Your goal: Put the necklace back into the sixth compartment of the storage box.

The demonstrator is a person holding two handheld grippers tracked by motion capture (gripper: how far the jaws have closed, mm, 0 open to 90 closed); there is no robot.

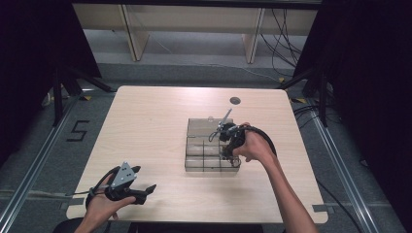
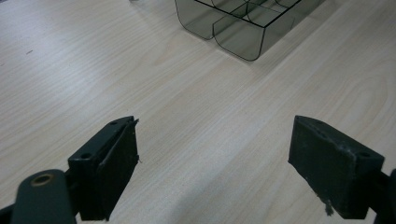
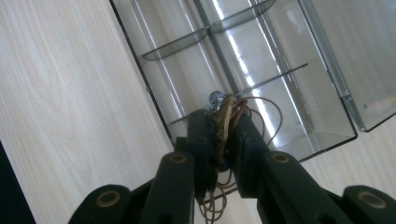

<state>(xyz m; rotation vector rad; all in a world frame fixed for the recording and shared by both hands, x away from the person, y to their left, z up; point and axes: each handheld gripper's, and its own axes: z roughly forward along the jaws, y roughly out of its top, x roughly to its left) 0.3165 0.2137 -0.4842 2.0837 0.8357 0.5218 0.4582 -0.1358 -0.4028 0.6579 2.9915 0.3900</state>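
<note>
A smoky clear plastic organiser box (image 1: 201, 162) with several compartments sits right of the table's middle, its lid (image 1: 203, 127) folded open behind it. Above the box's right side, my right gripper (image 1: 227, 154) points down. In the right gripper view the right gripper (image 3: 222, 127) is shut on a small flat brownish part (image 3: 224, 108) with thin brown wires trailing from it, hanging over an empty compartment of the box (image 3: 261, 70). My left gripper (image 1: 145, 178) rests near the front left of the table, and the left gripper (image 2: 215, 130) stands open with nothing between its fingers.
The light wooden table (image 1: 150, 121) has a round dark cable hole (image 1: 235, 100) near its far edge. The box's corner (image 2: 233, 32) lies ahead of the left gripper. The open lid (image 3: 369, 56) lies beside the compartments. Dark stands and cables surround the table.
</note>
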